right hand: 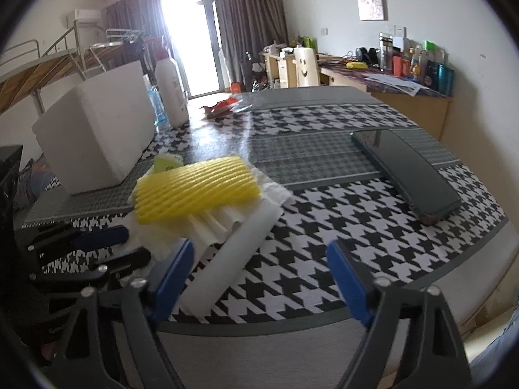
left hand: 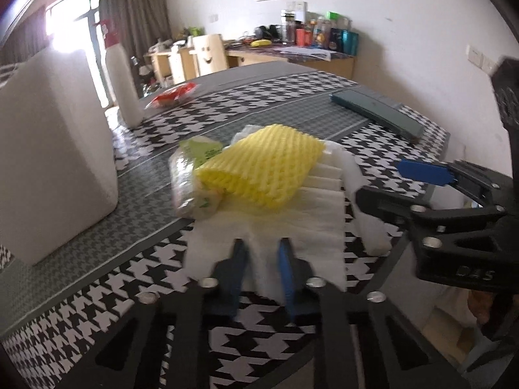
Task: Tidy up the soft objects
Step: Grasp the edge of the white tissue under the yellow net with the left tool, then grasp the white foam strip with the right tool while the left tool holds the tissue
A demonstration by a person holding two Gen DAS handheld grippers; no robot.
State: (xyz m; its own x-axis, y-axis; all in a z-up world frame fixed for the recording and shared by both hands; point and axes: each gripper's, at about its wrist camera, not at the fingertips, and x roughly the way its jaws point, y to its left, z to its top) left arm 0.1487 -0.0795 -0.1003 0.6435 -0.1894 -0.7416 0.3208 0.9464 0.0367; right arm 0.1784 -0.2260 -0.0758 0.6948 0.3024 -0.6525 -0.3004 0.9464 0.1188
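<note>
A yellow foam net sleeve point(left hand: 262, 168) point(right hand: 198, 188) lies on top of a small pile on the houndstooth tablecloth point(right hand: 340, 214). Under it are a white ribbed foam piece point(left hand: 324, 178), a clear tissue pack with green print point(left hand: 191, 175) and a flat white soft sheet point(left hand: 292, 227). My left gripper point(left hand: 262, 259) point(right hand: 116, 248) is shut on the near edge of that white sheet. My right gripper point(right hand: 259, 275) point(left hand: 389, 183) stands open at the pile's right side. A white foam bar point(right hand: 227, 259) lies between its jaws, close to the left pad, not pinched.
A big white foam box point(left hand: 55, 162) point(right hand: 97, 136) and a white bottle point(left hand: 125, 81) stand left of the pile. A dark green flat case point(right hand: 405, 175) lies at the right, a red packet point(right hand: 220, 107) farther back. The table's front edge runs just below my right gripper.
</note>
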